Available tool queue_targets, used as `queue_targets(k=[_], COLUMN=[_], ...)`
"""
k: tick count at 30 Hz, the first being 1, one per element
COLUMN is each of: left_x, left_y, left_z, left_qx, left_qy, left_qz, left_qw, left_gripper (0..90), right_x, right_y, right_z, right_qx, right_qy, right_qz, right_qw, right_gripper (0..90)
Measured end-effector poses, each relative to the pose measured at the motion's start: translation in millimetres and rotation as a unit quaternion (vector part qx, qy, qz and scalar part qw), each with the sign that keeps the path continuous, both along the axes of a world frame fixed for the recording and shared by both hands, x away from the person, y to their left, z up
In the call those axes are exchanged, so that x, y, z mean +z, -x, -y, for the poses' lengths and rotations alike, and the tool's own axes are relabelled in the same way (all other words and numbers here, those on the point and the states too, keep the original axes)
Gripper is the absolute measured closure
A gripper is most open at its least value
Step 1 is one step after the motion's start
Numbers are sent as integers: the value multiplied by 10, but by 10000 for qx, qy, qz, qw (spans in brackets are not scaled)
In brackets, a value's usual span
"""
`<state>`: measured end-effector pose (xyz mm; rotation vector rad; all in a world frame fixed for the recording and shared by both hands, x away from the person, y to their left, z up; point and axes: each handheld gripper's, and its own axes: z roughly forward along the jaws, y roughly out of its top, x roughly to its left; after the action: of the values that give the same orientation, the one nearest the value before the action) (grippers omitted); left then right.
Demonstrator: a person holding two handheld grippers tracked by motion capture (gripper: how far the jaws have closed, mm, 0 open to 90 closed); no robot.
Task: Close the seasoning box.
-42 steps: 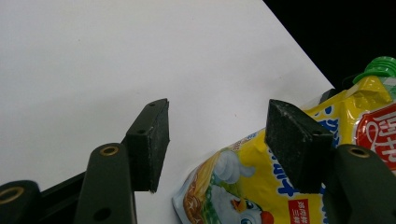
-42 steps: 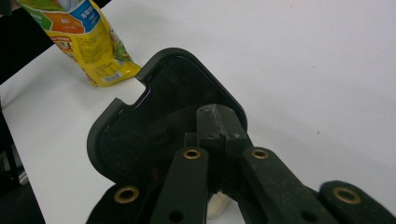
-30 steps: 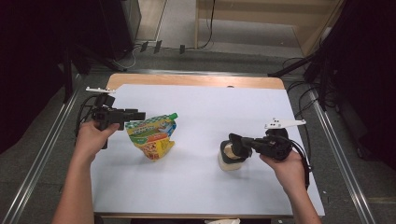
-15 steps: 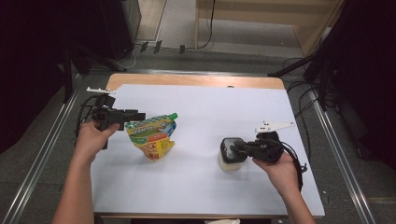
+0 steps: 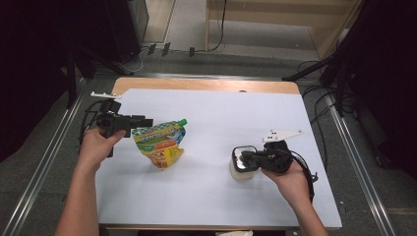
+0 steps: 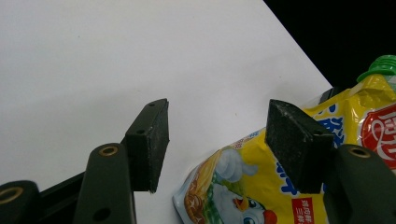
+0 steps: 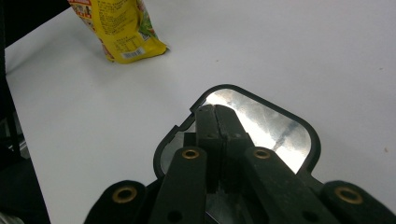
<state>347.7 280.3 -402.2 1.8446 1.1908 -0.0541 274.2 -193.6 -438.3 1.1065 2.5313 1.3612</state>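
A yellow printed pouch (image 5: pixel 160 145) with a green cap (image 5: pixel 183 121) stands tilted on the left half of the white sheet. My left gripper (image 5: pixel 147 121) is level at the pouch's upper left corner. Its jaws stand open (image 6: pixel 219 135), with the pouch (image 6: pixel 243 186) below and behind the right-hand jaw, not pinched. A small white cup (image 5: pixel 240 171) with a foil lid (image 7: pixel 275 130) sits right of centre. My right gripper (image 5: pixel 244 156) lies over it, shut (image 7: pixel 215 111), its tips meeting at the lid's far corner. Whether they pinch a tab is hidden. The pouch (image 7: pixel 121 32) stands beyond.
The white sheet (image 5: pixel 221 113) covers a wooden table whose far edge (image 5: pixel 206 84) shows bare. Metal rails (image 5: pixel 354 162) run along both sides, with cables on the dark floor around. Open sheet lies between the pouch and the cup and towards the far edge.
The right hand has shifted a little toward the near edge and turned, so its grey plate swung left. The left hand and pouch have kept still.
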Motion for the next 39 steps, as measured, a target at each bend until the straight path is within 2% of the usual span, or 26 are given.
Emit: queue_targets(k=[5,8,13,15,21,25,33,39], left_x=[-3,-4,-6,-10,-16,-24,-37,-63], left_y=[-2,-1,-4,-6,-11,-14,-19,-27], left_z=[-5,-4,-4,-4,-9,-5,-4,-3], left_qx=[12,11,-2,-2,7,12,17,5], left_qy=[-1,-7,-20,-22,-32,-32,-47,-75], left_qz=[-13,-11,-21,-25,-50,-55,-73,-80], left_qw=[10000,10000,10000,10000,10000,10000,10000,9999], left_gripper=[405,405,405,405,404,403,403,405], right_x=[42,62,57,50,22,-13,-96,-172], right_y=[2,-14,-33,-44,-74,-95,-133,-163], right_z=[57,145,229,257,347,421,530,650], right_qx=[-74,-200,-359,-407,-541,-663,-821,-995], right_qy=[-62,-137,-179,-163,-180,-118,-100,-181], right_qz=[111,233,271,333,331,444,468,525], right_qw=[9999,9994,9988,9985,9978,9967,9955,9935], right_gripper=[837,771,695,662,597,533,498,471])
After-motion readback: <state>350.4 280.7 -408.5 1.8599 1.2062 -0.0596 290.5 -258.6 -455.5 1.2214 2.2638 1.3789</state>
